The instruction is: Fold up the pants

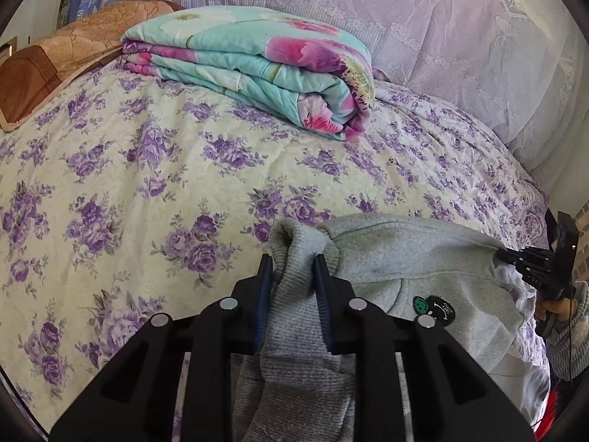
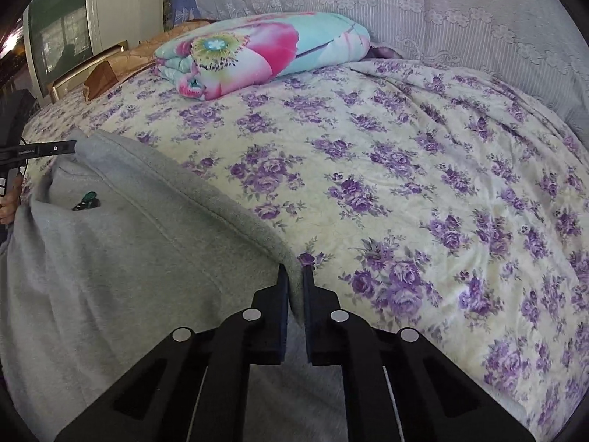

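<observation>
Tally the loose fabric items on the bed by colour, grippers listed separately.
Grey: 1, the pants
Turquoise and pink: 1, the folded quilt
Brown: 1, the pillow
Black grippers: 2, left gripper and right gripper, both clamping the pants
Total: 5

One pair grey pants point(image 1: 416, 258). Two grippers: left gripper point(image 1: 292, 263), right gripper point(image 2: 294, 276). One folded floral quilt point(image 1: 257, 70). One brown pillow point(image 1: 55, 62). One bed, purple-rose sheet point(image 1: 129, 169). One lace curtain point(image 1: 423, 25). One green round patch point(image 1: 419, 304) on pants.
</observation>
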Demonstrator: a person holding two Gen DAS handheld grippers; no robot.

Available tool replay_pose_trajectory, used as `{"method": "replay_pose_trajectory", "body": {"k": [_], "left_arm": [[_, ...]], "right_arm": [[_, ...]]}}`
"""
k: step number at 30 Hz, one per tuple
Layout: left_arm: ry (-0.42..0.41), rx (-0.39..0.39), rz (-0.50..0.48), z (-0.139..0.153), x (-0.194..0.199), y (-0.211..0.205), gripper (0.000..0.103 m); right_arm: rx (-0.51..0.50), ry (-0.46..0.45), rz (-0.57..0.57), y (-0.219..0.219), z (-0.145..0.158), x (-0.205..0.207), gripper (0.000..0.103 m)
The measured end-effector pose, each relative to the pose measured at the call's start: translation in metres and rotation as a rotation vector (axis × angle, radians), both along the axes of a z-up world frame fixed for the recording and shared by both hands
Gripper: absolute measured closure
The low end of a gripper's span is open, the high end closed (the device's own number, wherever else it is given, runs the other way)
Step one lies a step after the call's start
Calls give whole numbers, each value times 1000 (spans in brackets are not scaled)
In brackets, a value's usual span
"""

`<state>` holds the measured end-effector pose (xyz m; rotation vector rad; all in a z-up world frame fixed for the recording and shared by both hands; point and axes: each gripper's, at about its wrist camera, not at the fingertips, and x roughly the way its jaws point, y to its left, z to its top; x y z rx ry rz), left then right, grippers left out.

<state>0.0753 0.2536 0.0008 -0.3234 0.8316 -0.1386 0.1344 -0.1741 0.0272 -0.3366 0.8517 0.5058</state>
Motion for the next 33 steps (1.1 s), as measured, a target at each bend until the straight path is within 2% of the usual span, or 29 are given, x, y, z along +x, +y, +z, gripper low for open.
{"method": "replay_pose_trajectory", "body": {"k": [6,12,16,20,23,26,28,30,31,33], "left_arm": [[-53,-73,14,21,-21,11,89],[-84,-87,2,36,-56,10,93],[-94,-88,-6,45,-89,12,95],[-87,-89,7,43,-128,18,97],[-43,-161,22,27,-153,27,97],[19,-263,-32,8,-160,19,96],[33,-272,-40,5,-158,8,89],[31,-304,-19,5,-151,3,75],[26,-326,-4,7,-147,3,71],[5,-394,32,13,-146,8,52]], "right_arm": [[40,-117,-6,-3,52,-83,96],[62,-176,7,-1,69,-173,96],[78,-190,3,-3,66,-219,96],[93,-187,8,-4,53,-267,96],[88,-144,30,0,31,-298,96],[78,-108,31,2,7,-316,96],[106,-95,13,-1,2,-317,96],[140,-90,-2,-5,3,-317,96],[145,-90,-4,-5,3,-317,96],[144,-93,-5,-6,3,-316,96]]}}
